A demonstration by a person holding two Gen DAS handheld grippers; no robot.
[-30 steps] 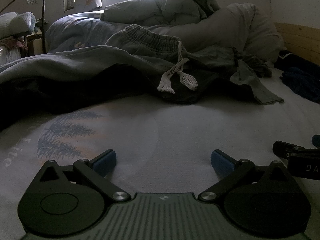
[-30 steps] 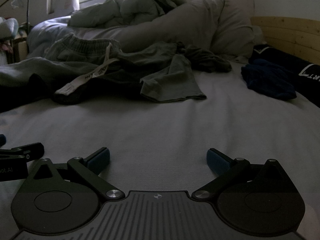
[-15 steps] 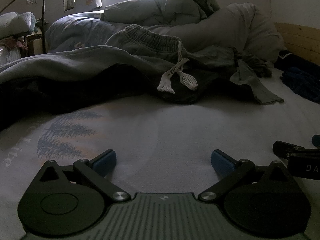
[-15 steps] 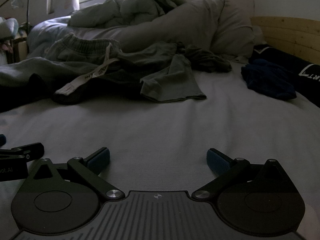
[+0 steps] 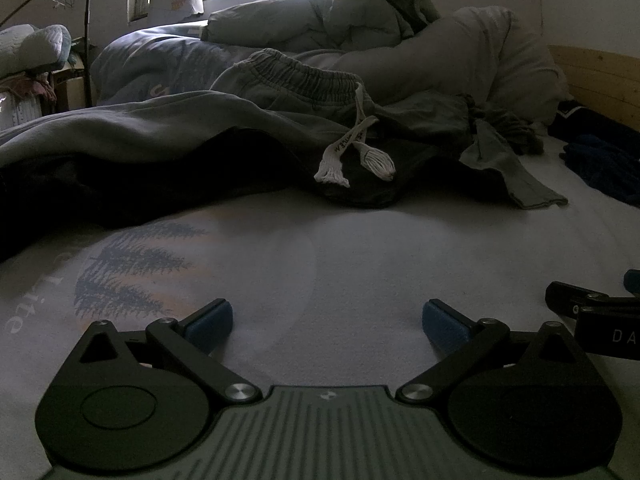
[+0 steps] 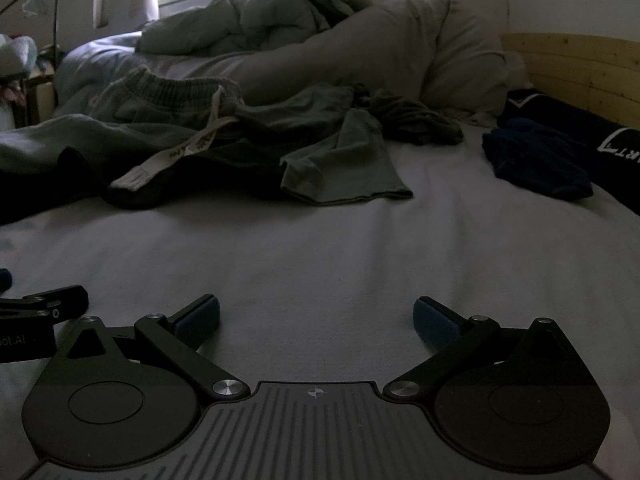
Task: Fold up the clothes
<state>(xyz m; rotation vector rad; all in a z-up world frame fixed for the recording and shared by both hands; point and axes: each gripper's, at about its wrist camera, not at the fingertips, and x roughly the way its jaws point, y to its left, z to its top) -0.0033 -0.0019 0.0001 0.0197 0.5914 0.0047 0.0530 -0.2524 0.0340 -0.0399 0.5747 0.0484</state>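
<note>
Left gripper (image 5: 327, 320) and right gripper (image 6: 316, 317): blue-padded fingers (image 5: 210, 317) spread wide, holding nothing, low over the pale, smooth bed sheet (image 6: 320, 248). Crumpled grey cotton sweatpants (image 5: 280, 92), ribbed elastic waistband and frayed white flat drawstring (image 5: 348, 148), lie heaped well ahead beside a limp grey-green T-shirt (image 6: 348, 164). No change from the earlier frames; both grippers stay put.

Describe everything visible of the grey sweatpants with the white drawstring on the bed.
The grey sweatpants look like soft fleece and lie crumpled, unfolded, on the bed sheet ahead of both open grippers, touched by neither. The ribbed elastic waistband stands bunched and upright. A flat white drawstring with printed lettering hangs from it, its frayed ends resting on a dark garment underneath. One leg spreads leftward. Behind lies rumpled bedding.
</note>
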